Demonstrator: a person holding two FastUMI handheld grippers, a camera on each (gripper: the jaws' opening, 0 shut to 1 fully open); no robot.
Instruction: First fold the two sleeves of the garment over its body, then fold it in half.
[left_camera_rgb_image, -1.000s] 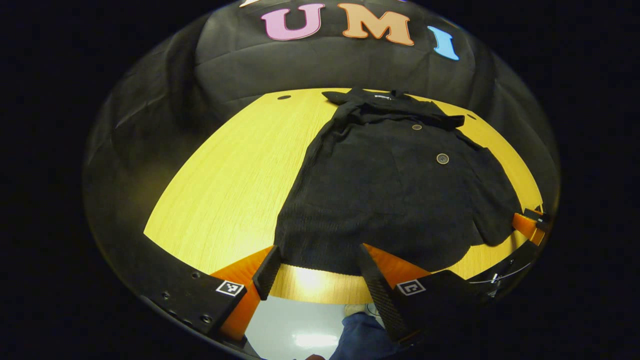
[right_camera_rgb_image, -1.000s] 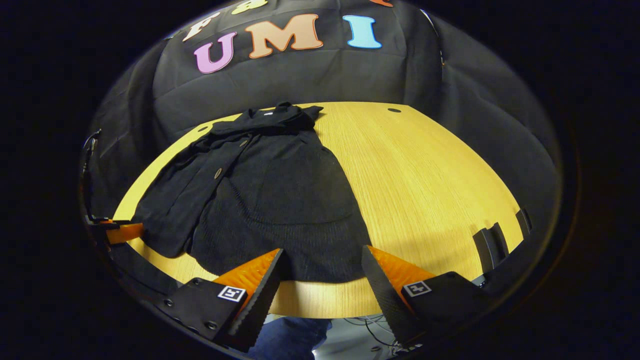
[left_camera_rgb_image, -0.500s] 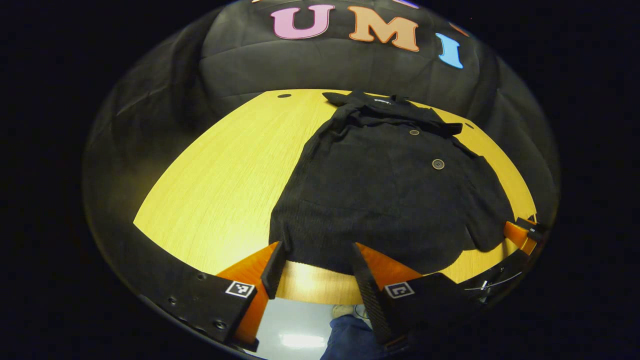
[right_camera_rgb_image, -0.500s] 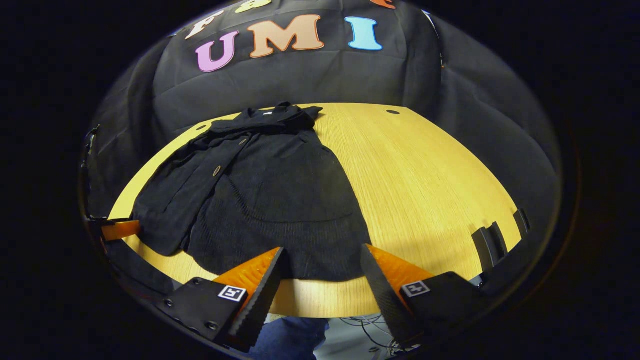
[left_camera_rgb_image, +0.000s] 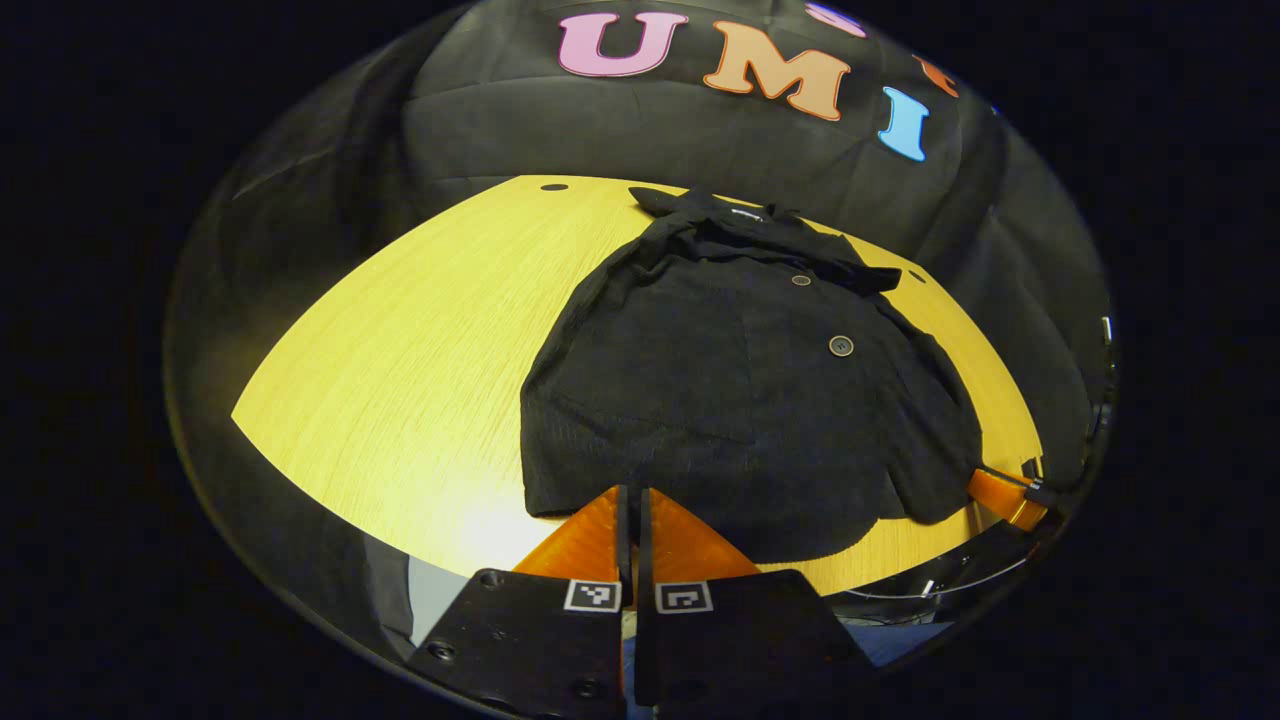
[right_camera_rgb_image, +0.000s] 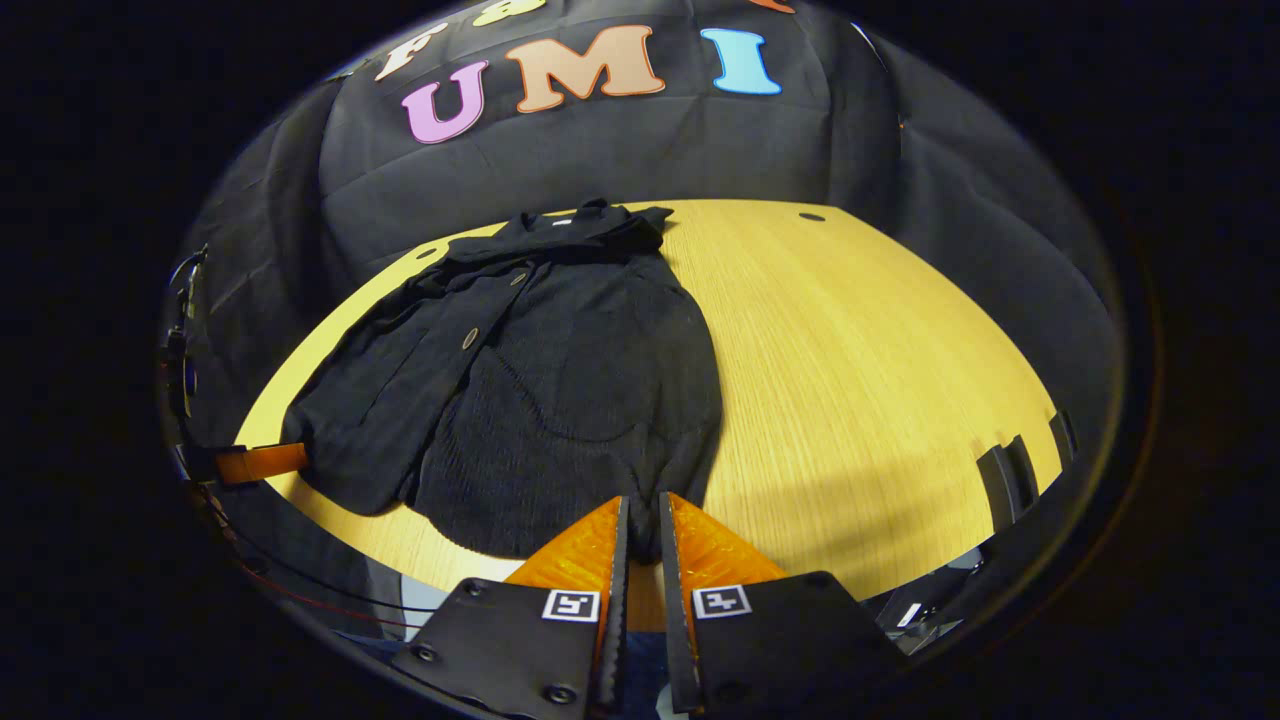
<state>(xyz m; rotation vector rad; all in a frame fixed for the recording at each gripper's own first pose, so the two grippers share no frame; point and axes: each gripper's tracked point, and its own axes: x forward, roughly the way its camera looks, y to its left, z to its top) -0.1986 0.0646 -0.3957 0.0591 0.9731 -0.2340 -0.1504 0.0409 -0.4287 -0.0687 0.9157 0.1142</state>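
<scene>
Your left gripper sits low at the near edge of the wooden table, pointing forward along the tabletop, with its two fingers drawn almost together and only a thin slit between them. Their tips meet the hem of the black garment at its near corner, and the fabric edge appears pinched between them, though the dark cloth hides the exact contact. Your right gripper is posed the same way at the other near corner of the hem: level with the table edge, aimed forward, fingers closed to a narrow gap with the hem caught between the tips. The garment lies flat across the table, collar toward the booth's far wall and hem toward you, with both sleeves already folded in over the body and two buttons showing on the front. In the left gripper view, one finger of your other gripper peeks in at the far right by the hem corner; in the right gripper view, its counterpart shows at the far left beside the folded side of the garment. A small dark stand sits at the table's right edge in the right gripper view, well apart from the cloth.
</scene>
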